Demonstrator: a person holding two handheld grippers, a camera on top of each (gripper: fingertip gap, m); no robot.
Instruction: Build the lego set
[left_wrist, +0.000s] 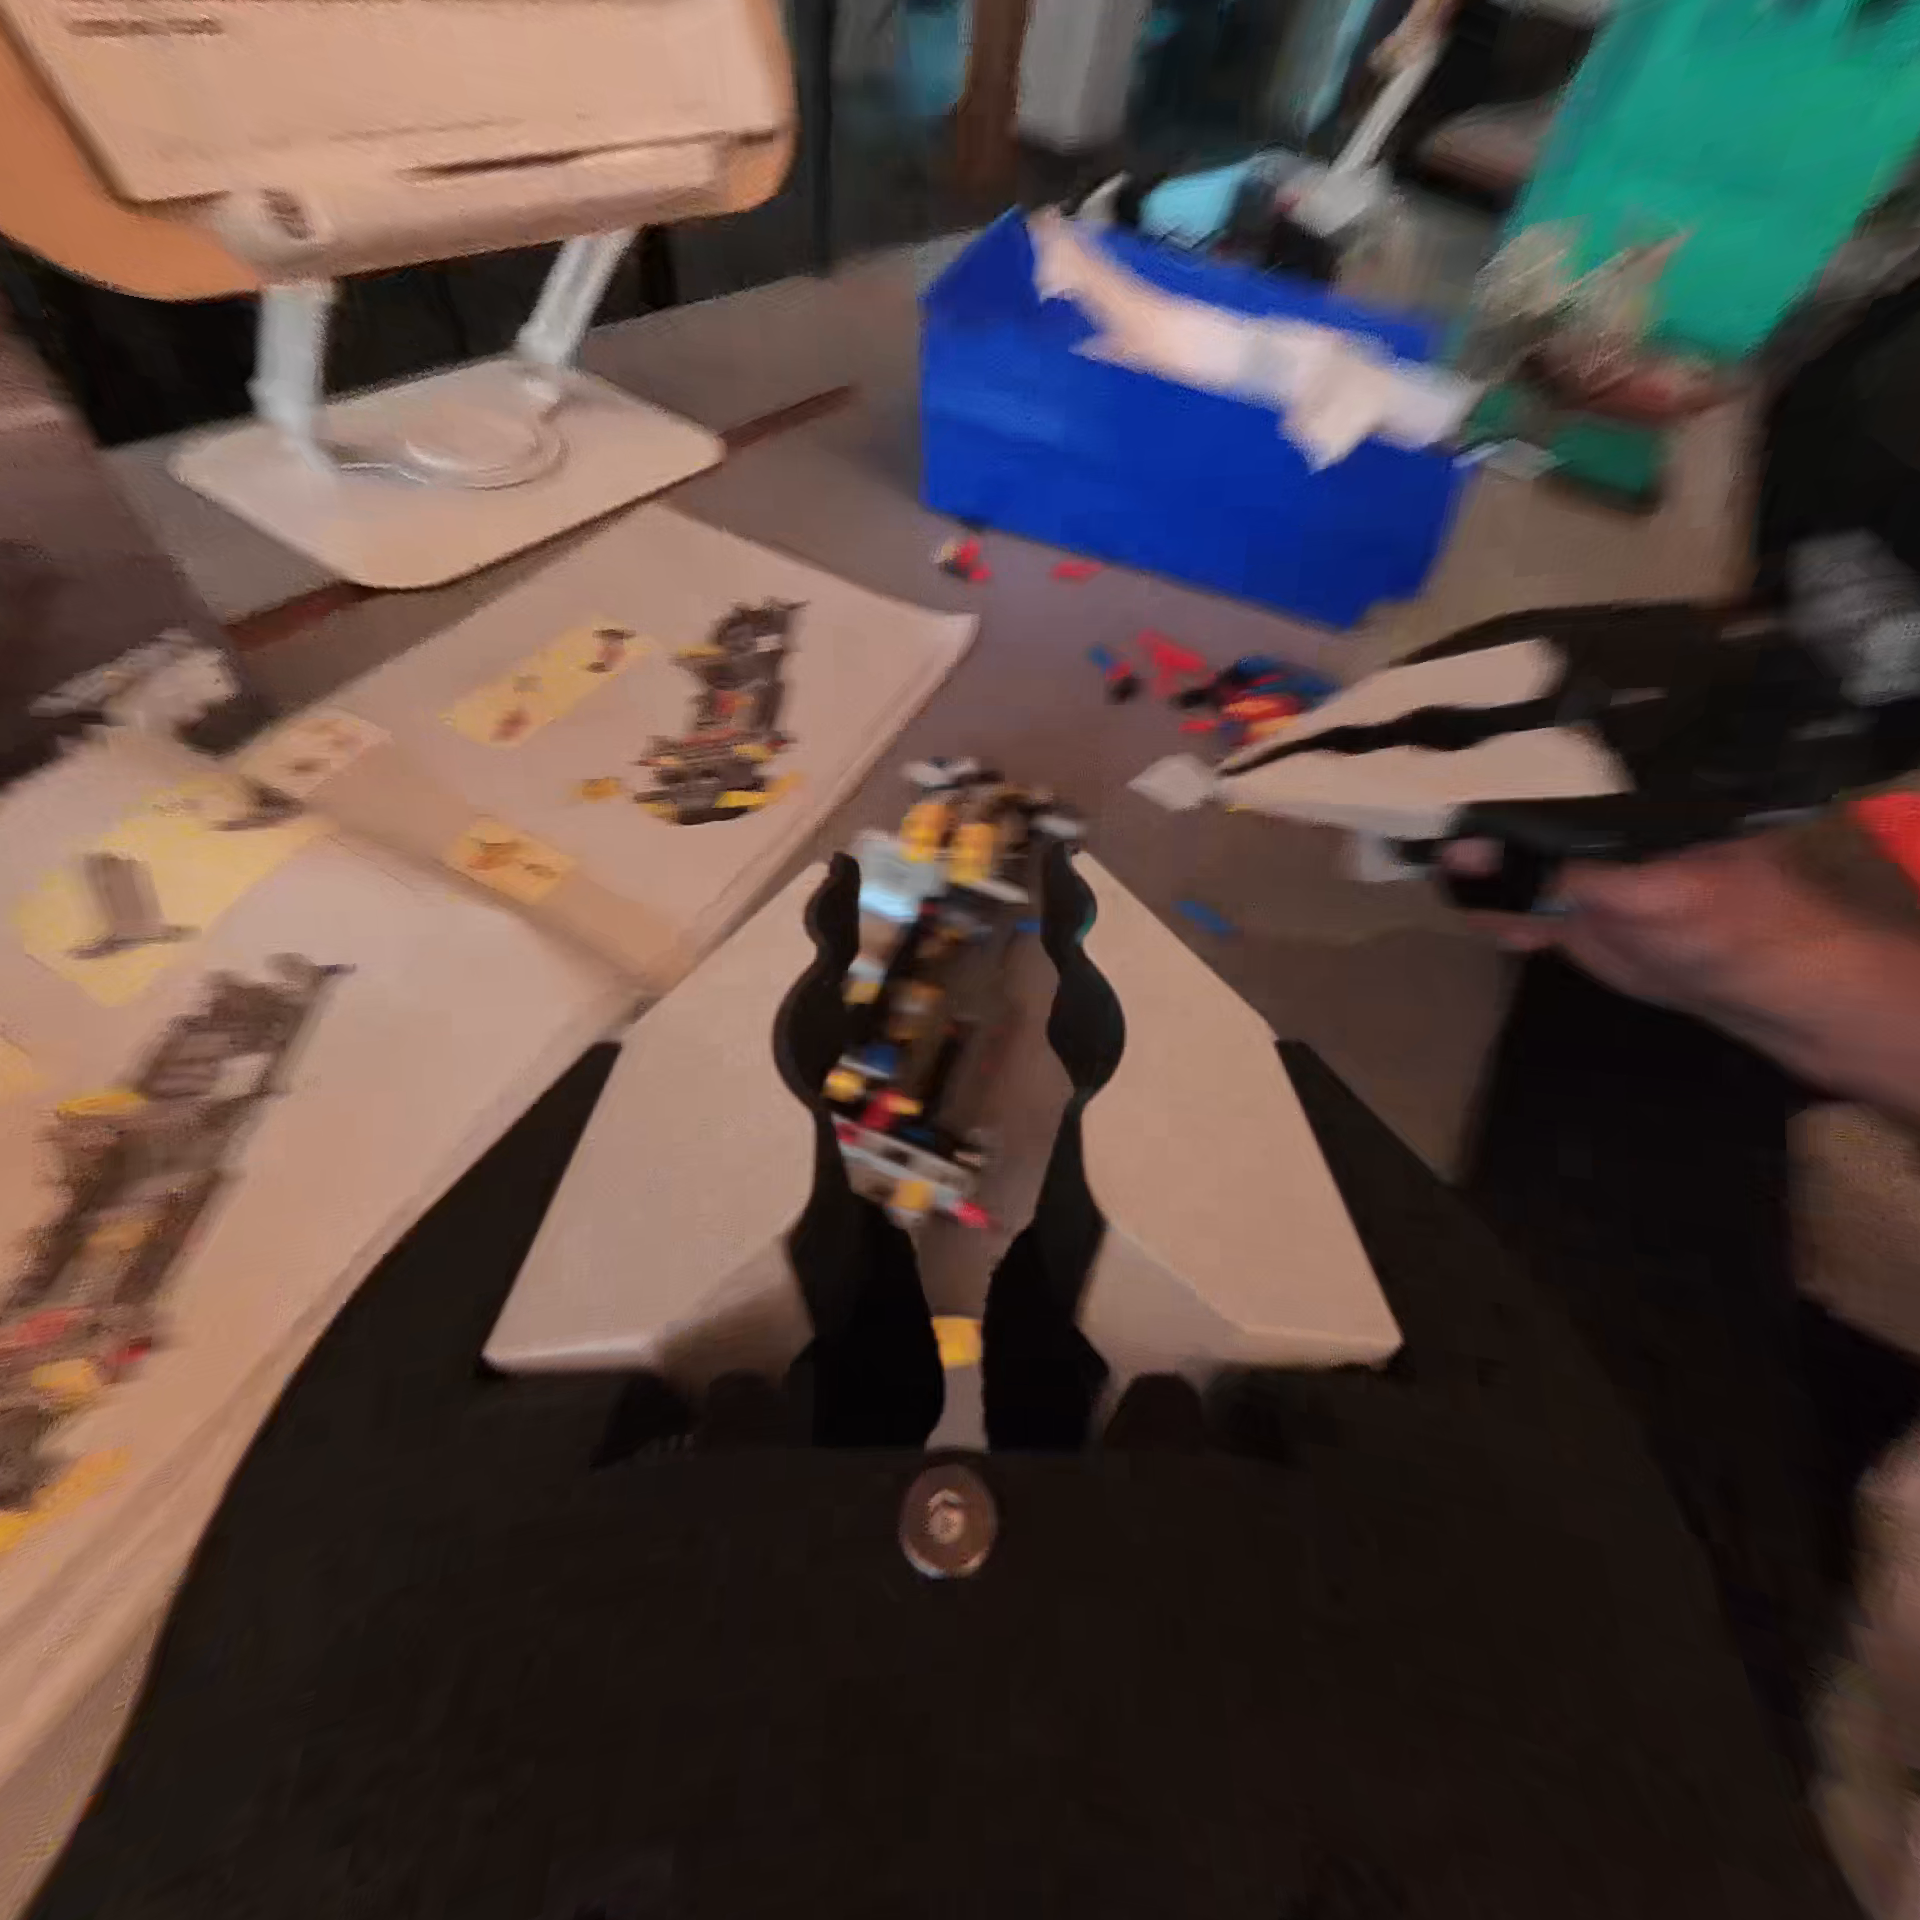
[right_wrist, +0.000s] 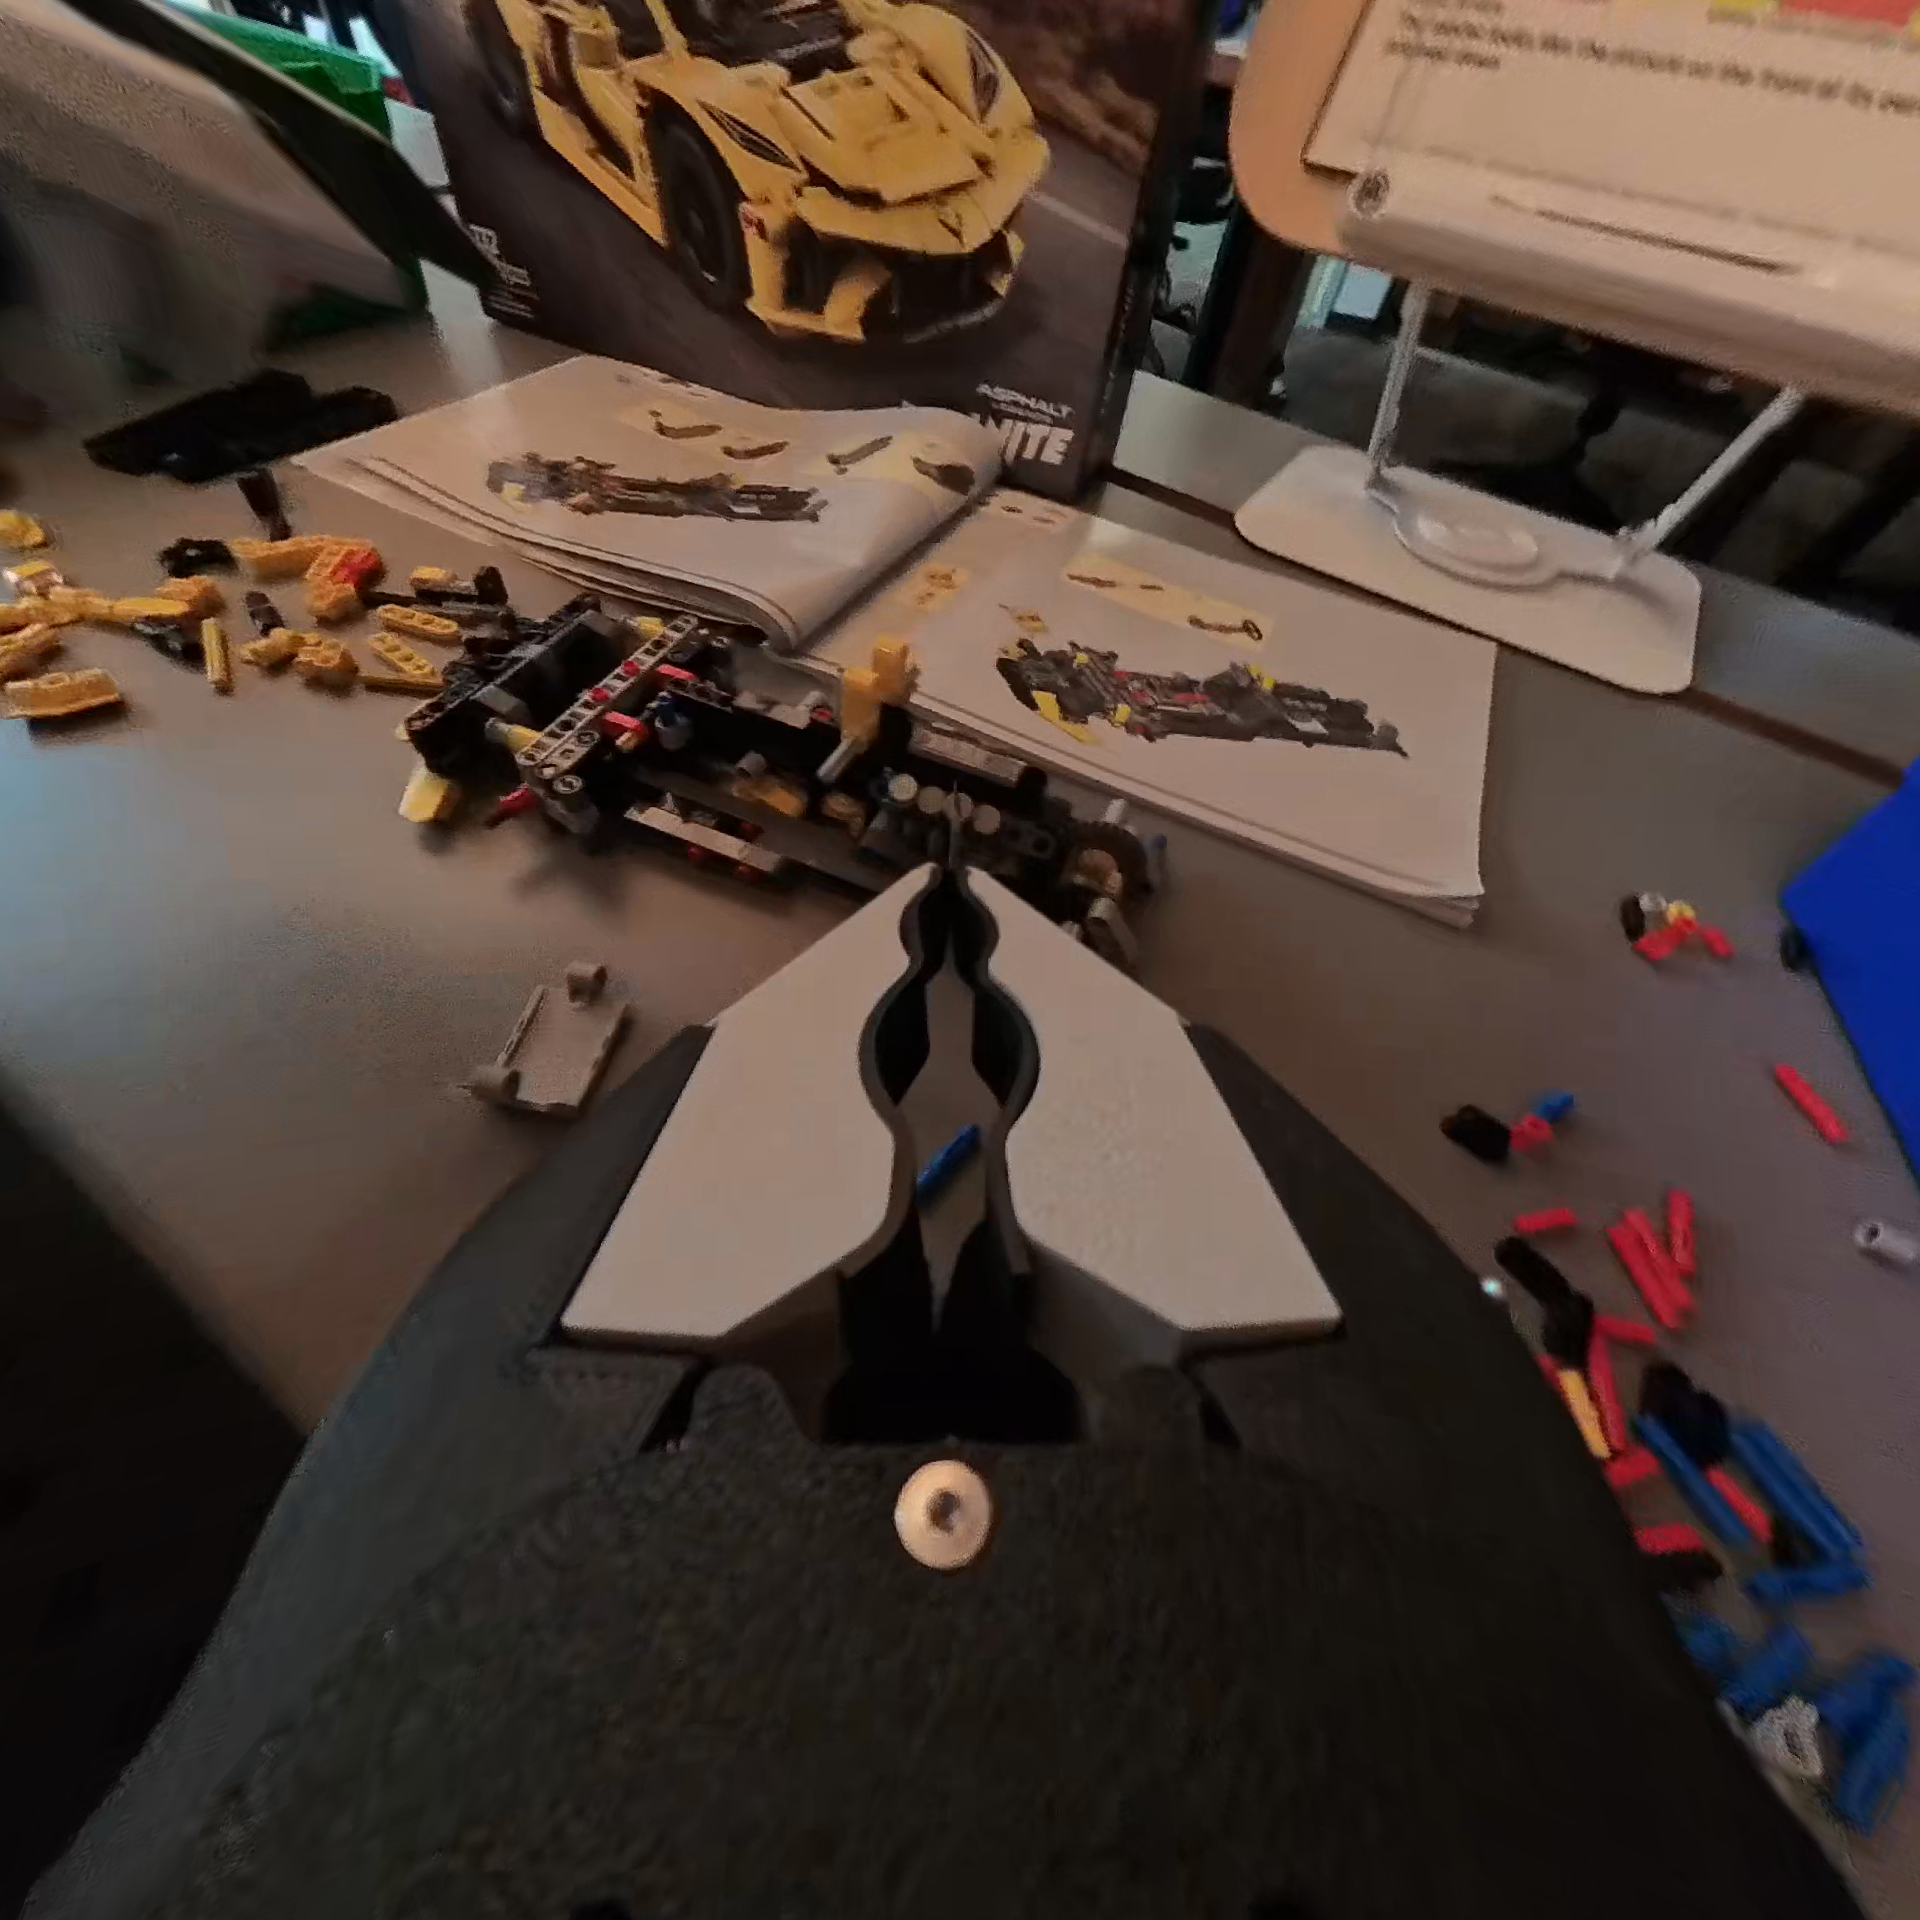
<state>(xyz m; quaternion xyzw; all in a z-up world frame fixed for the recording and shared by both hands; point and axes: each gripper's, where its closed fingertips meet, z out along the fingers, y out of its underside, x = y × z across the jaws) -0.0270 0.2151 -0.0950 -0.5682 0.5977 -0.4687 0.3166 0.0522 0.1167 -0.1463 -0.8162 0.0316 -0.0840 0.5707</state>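
Observation:
The part-built black, grey and yellow Lego chassis (right_wrist: 727, 748) lies on the grey table (right_wrist: 260, 935), in front of the open instruction booklet (right_wrist: 1195, 727). In the blurred left wrist view it (left_wrist: 925, 997) shows lengthwise in the gap between my left gripper's (left_wrist: 951, 883) spread fingers; I cannot tell if they touch it. My right gripper (right_wrist: 948, 883) is shut, with a thin light grey piece (right_wrist: 951, 826) sticking out of its tips, just short of the chassis's near end. In the left wrist view the right gripper (left_wrist: 1221, 774) comes in from the right with that piece (left_wrist: 1174, 781) at its tip.
Loose yellow parts (right_wrist: 208, 623) lie far left; red, blue and black pins (right_wrist: 1714, 1434) lie right. A grey part (right_wrist: 556, 1049) and a blue pin (right_wrist: 948, 1153) lie near my right gripper. The set's box (right_wrist: 810, 208), a white stand (right_wrist: 1475, 561) and a blue bin (left_wrist: 1174, 447) stand behind. The grippers' ends are close to 15 cm from one another. My right gripper is the nearer one to the thin light grey piece (right_wrist: 951, 826): about 7 cm, against 15 cm.

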